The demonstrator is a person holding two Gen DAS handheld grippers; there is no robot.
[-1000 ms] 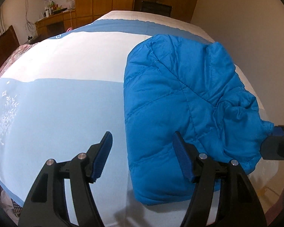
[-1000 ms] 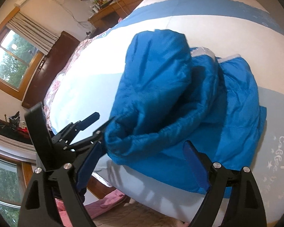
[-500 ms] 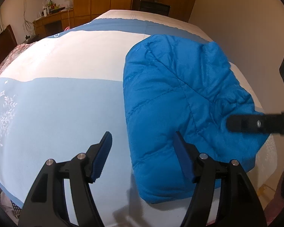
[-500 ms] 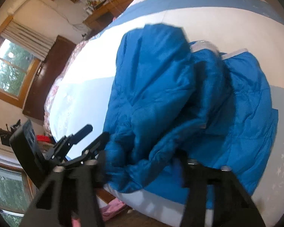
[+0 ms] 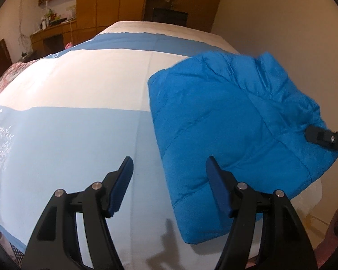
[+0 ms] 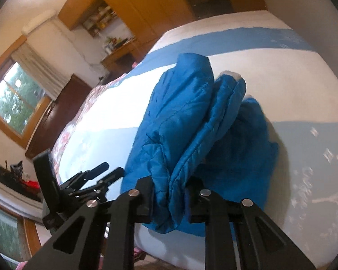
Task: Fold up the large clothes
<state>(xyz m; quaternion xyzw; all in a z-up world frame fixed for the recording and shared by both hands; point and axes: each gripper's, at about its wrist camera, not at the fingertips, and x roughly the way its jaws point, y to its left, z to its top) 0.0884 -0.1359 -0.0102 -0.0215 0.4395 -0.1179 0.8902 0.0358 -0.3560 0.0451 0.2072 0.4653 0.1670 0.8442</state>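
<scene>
A blue quilted jacket point(image 5: 225, 121) lies folded near the right edge of the bed point(image 5: 83, 103). My left gripper point(image 5: 169, 186) is open and empty, low over the sheet, its right finger over the jacket's near left corner. My right gripper point(image 6: 167, 199) is shut on a bunched fold of the jacket point(image 6: 191, 121) at its near edge and lifts that edge. The right gripper also shows in the left wrist view point(image 5: 326, 137) at the jacket's right side. The left gripper shows in the right wrist view point(image 6: 110, 172), open, left of the jacket.
The bed has a white and light blue sheet and drops off close to the jacket at the right and front. A beige wall point(image 5: 281, 22) stands right of the bed. Wooden wardrobes point(image 5: 115, 0) and a desk point(image 5: 54, 36) stand beyond it. A window point(image 6: 15, 99) is at the left.
My right gripper has closed on the jacket's near edge and lifted it, bunching the folded layers. The left gripper has stayed open and has hardly moved.
</scene>
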